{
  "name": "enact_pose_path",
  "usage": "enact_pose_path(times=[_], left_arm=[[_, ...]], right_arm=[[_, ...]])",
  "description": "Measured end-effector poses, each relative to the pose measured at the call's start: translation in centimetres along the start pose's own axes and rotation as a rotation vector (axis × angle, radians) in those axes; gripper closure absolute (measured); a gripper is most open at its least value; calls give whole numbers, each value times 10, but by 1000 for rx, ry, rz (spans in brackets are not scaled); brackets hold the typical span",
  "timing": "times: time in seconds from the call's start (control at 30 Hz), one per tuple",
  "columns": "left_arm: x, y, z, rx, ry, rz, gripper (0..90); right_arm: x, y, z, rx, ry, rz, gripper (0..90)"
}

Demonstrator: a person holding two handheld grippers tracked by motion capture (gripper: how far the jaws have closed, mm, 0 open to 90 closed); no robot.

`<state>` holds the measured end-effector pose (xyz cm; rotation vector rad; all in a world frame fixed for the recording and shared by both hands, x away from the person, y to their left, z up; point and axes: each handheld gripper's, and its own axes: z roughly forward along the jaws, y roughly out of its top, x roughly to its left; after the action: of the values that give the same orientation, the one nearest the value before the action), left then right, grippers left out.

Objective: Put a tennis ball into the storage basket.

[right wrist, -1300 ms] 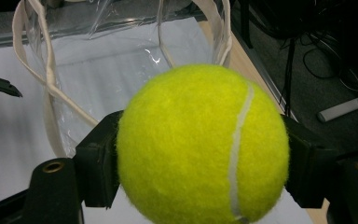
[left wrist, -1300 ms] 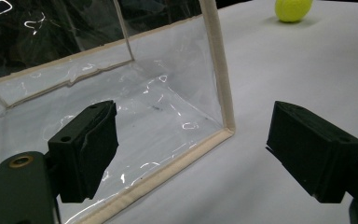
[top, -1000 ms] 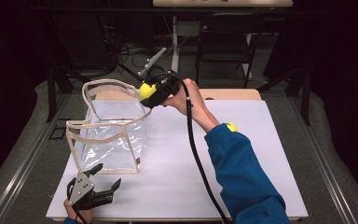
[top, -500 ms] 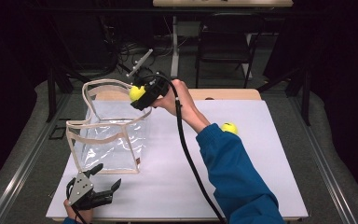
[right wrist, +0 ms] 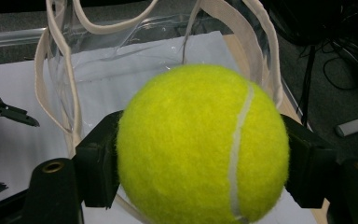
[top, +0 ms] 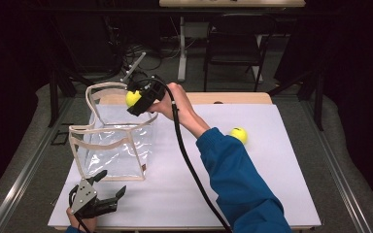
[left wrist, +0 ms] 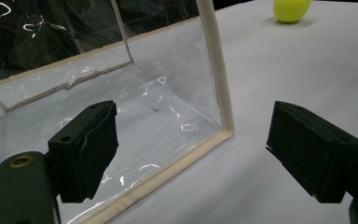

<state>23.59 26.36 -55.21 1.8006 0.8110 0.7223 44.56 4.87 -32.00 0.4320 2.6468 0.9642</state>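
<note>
Now the right claw (top: 135, 100) pinches a ball (top: 132, 98) just above the bag (top: 111, 145) rim. Near the bag's front corner, the left claw (top: 108, 187) rests spread over the desk (top: 272, 194), and a second ball (top: 239, 134) lies well right of the bag

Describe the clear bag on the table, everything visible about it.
The clear bag is a boxy tote of see-through plastic with cream fabric trim along its edges and two cream loop handles. It stands upright and open-topped on the left part of the white table, glossy with reflections and holding nothing that can be seen. Neither gripper touches it.
</note>
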Motion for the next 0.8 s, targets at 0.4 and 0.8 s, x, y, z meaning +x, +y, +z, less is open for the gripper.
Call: enact_pose_path(times=[0.4, 0.8], left_arm=[[1, 0, 0, -4, -3, 1, 159], [0, 0, 0, -5, -8, 1, 159]], right_arm=[[3, 5, 16, 18, 15, -9, 258], [4, 6, 33, 44, 34, 6, 257]])
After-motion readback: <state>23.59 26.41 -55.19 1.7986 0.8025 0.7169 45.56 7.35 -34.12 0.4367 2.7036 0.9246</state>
